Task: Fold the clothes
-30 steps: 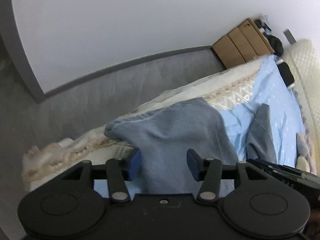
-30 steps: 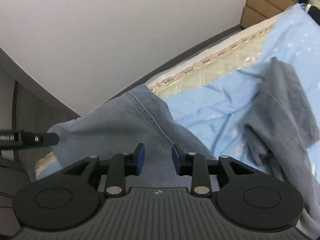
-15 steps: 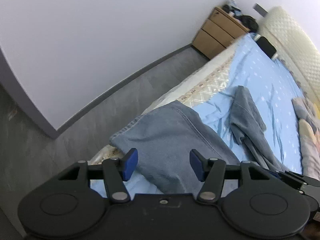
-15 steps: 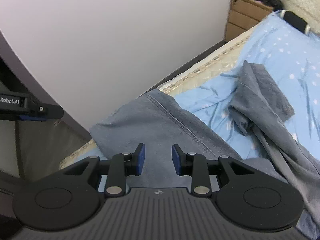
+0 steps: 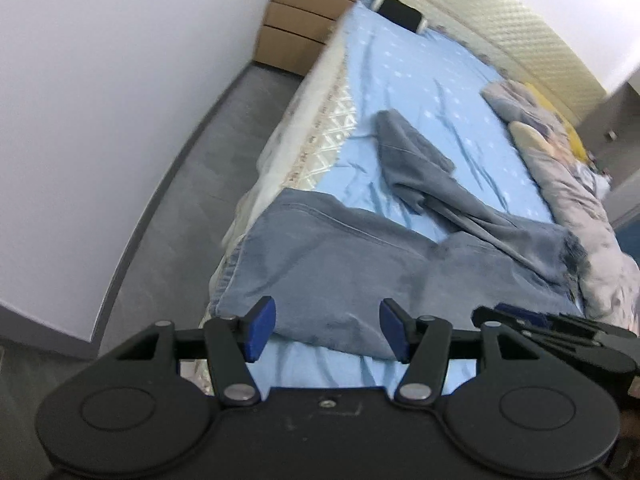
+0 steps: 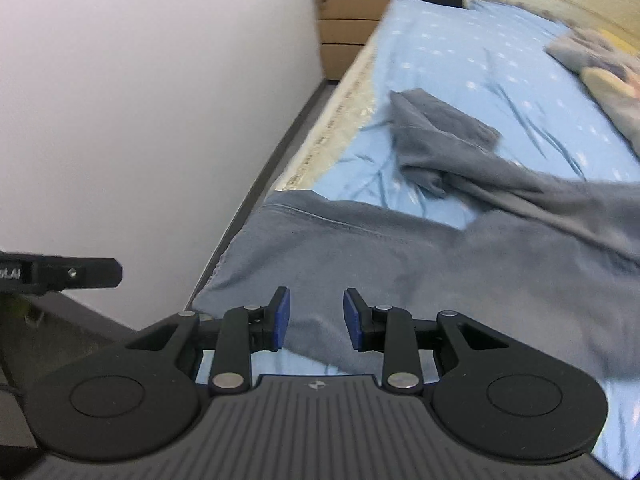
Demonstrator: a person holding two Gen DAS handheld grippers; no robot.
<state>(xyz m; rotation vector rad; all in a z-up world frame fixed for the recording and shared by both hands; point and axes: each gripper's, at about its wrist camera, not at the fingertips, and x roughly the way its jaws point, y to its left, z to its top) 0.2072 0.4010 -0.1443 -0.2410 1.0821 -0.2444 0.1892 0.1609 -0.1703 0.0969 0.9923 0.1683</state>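
Note:
A pair of blue jeans (image 5: pixel 340 256) lies on the light blue bed sheet (image 5: pixel 420 92), one leg flat near the bed's foot, the other leg (image 5: pixel 412 156) crumpled farther up. The jeans also show in the right wrist view (image 6: pixel 360 256). My left gripper (image 5: pixel 326 330) is open and empty, above the near edge of the jeans. My right gripper (image 6: pixel 314 320) is open with a narrower gap and empty, also above the near edge of the jeans. The right gripper shows at the right of the left wrist view (image 5: pixel 560 332).
A wooden drawer unit (image 5: pixel 298 36) stands by the wall at the bed's head. A grey duvet and pillows (image 5: pixel 560 168) lie along the bed's right side. The grey floor (image 5: pixel 192 184) runs between the bed and the white wall. A black object (image 5: pixel 400 14) lies at the bed's head.
Both views have swung to look along the bed; the jeans now lie flatter and spread across the foot. Both grippers stay open and empty.

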